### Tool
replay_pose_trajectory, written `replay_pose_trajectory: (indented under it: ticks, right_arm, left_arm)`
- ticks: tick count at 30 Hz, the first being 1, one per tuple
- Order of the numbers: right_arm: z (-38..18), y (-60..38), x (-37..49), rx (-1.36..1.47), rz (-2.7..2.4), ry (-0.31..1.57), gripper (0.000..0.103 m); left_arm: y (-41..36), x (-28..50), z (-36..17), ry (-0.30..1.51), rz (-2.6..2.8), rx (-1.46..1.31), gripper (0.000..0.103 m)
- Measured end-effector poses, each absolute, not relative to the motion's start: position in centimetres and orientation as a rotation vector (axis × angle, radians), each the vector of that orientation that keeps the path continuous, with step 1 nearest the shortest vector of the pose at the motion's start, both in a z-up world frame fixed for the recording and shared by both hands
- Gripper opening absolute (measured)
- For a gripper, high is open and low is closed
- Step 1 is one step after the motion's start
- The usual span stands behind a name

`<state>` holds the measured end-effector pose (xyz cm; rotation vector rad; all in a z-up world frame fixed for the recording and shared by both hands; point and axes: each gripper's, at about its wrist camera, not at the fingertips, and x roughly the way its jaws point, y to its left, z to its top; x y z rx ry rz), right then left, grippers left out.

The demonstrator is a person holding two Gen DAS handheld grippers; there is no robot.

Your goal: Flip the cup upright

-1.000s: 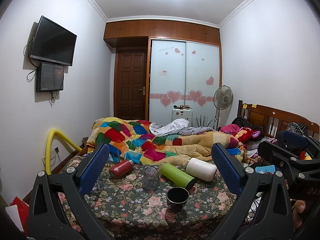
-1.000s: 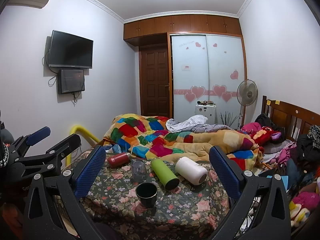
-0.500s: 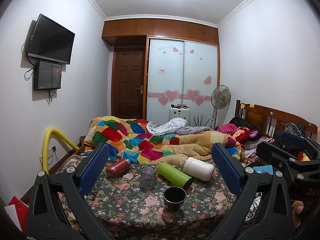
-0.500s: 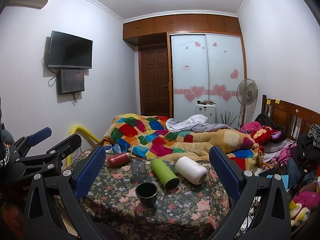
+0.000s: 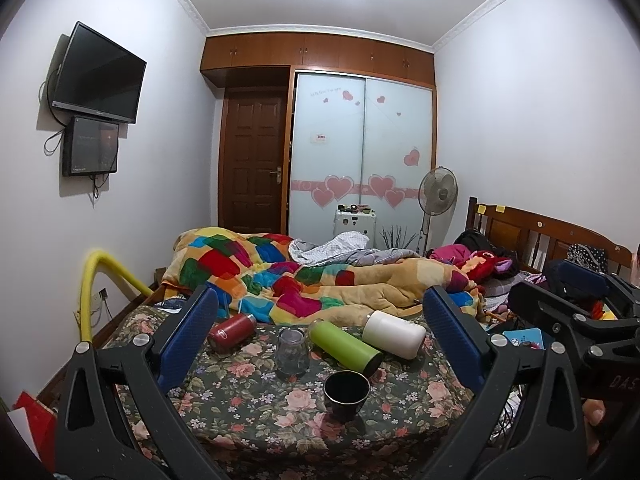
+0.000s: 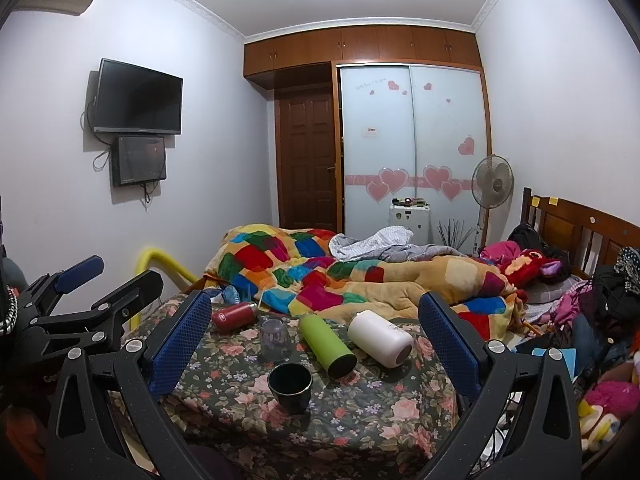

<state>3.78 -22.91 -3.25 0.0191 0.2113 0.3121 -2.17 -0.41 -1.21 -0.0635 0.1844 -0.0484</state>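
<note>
On a floral-clothed table (image 5: 248, 400) several cups lie or stand. A clear glass cup (image 5: 292, 350) stands upside down; it also shows in the right wrist view (image 6: 274, 338). A dark cup (image 5: 346, 389) (image 6: 290, 386) stands upright at the front. A red bottle (image 5: 231, 330), a green bottle (image 5: 345, 345) and a white bottle (image 5: 394, 333) lie on their sides. My left gripper (image 5: 320, 344) is open and empty, well short of the table. My right gripper (image 6: 316, 344) is open and empty too. Each gripper shows at the edge of the other's view.
A bed with a patchwork quilt (image 5: 280, 276) lies right behind the table. A yellow pipe (image 5: 90, 288) arcs at the left. Clothes and bags pile at the right by the wooden headboard (image 5: 532, 232). A fan (image 5: 438, 196) stands by the wardrobe.
The left wrist view has tilted up and drawn back a little, so the table sits lower and smaller. The right gripper has barely moved. Both stay open.
</note>
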Motion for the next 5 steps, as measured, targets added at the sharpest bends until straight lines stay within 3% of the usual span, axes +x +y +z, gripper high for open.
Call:
replay_pose_trajectory:
  ticks: [5]
  right_arm:
    - [-3.8, -22.5, 4.2, 0.008, 0.312, 0.23, 0.103]
  left_arm:
    - [0.9, -1.6, -1.6, 0.197, -0.038, -0.087, 0.103]
